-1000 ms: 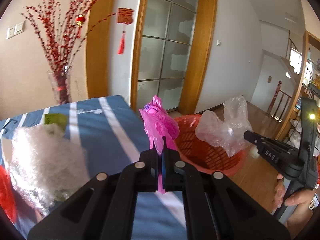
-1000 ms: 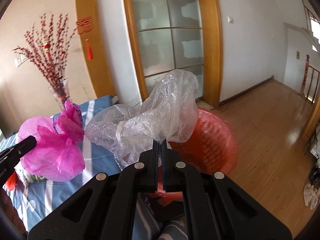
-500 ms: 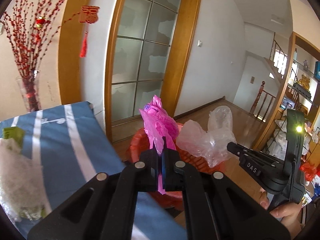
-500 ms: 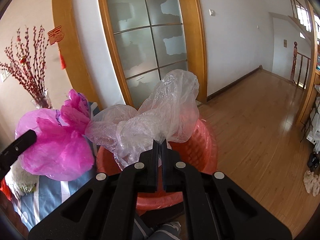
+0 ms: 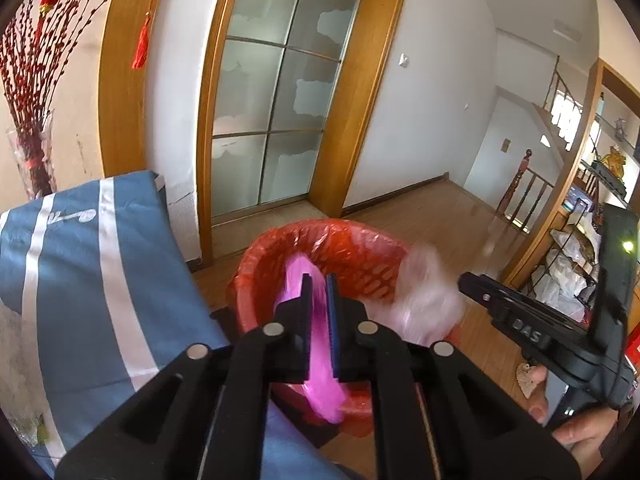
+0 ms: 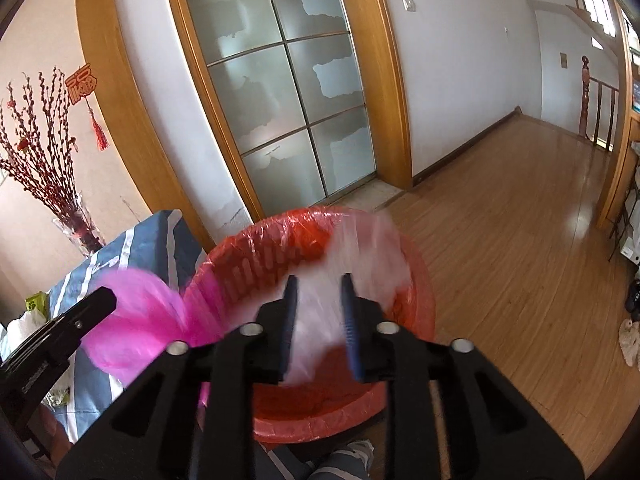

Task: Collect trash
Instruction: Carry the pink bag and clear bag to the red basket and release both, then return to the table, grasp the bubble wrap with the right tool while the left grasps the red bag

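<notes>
**Now: both bags let go over the bin**

Left gripper (image 5: pixel 319 300): jaws parted a crack, pink bag (image 5: pixel 320 360) sliding between them, blurred, over the near rim of the red bin (image 6: pixel 320 412). Right gripper (image 6: pixel 318 304): jaws wide apart, holding nothing; clear bag (image 6: pixel 360 264) blurred, falling inside the bin. Bin stands on the wood floor just beside the blue-clothed table (image 5: pixel 80 280). Judgement: the left jaws should open wider and sit more squarely over the bin, since the pink bag could snag or slip outside.

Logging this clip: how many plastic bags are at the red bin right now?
2: a pink bag between the left gripper's fingers, and a clear bag blurred over the red bin. Others may lie hidden inside.
</notes>
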{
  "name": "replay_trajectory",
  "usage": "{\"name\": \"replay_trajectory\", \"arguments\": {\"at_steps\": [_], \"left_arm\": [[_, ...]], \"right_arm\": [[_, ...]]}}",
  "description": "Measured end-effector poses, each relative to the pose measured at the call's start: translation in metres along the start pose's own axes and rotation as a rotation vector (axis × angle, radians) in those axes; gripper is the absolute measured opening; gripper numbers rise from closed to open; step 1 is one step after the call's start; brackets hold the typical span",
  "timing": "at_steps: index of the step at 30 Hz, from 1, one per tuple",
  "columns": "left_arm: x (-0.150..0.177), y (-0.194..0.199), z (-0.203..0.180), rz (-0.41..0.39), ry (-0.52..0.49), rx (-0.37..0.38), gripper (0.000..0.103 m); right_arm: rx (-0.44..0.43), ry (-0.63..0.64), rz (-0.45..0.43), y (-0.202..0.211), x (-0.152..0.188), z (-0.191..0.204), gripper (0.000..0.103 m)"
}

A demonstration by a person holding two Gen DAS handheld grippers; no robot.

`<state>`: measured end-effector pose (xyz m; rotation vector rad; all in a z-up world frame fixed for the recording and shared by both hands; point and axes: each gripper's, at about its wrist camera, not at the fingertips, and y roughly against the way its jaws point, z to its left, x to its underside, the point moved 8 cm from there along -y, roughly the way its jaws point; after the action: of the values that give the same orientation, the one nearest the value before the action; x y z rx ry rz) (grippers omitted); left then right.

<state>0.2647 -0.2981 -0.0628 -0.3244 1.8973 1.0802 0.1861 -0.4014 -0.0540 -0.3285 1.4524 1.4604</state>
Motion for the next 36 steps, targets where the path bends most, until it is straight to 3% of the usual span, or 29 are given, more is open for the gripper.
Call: {"name": "replay_trajectory", "arguments": {"at_steps": [3,6,14,22,30,36], "left_arm": [[0.004,0.005,0.013,0.002,0.02,-0.028,0.027],[0.009,0.019,0.027,-0.004,0.019,-0.067,0.031],[0.029,0.08,0.076,-0.043,-0.005,-0.258,0.044],[0.053,0.162,0.149,-0.11,0.055,-0.483,0.054],[0.088,0.251,0.229,-0.145,0.154,-0.711,0.066],[0.113,0.298,0.281,-0.151,0.262,-0.799,0.067]], "right_arm": [[0.02,0.016,-0.006,0.006,0.004,-0.001,0.034],[0.03,0.036,-0.018,0.013,0.005,0.006,0.036],[-0.029,0.15,-0.06,0.035,0.012,0.056,0.036],[-0.198,0.291,-0.019,0.046,0.044,0.149,0.036],[-0.454,0.397,0.112,0.047,0.095,0.266,0.036],[-0.595,0.424,0.158,0.052,0.117,0.341,0.036]]}}
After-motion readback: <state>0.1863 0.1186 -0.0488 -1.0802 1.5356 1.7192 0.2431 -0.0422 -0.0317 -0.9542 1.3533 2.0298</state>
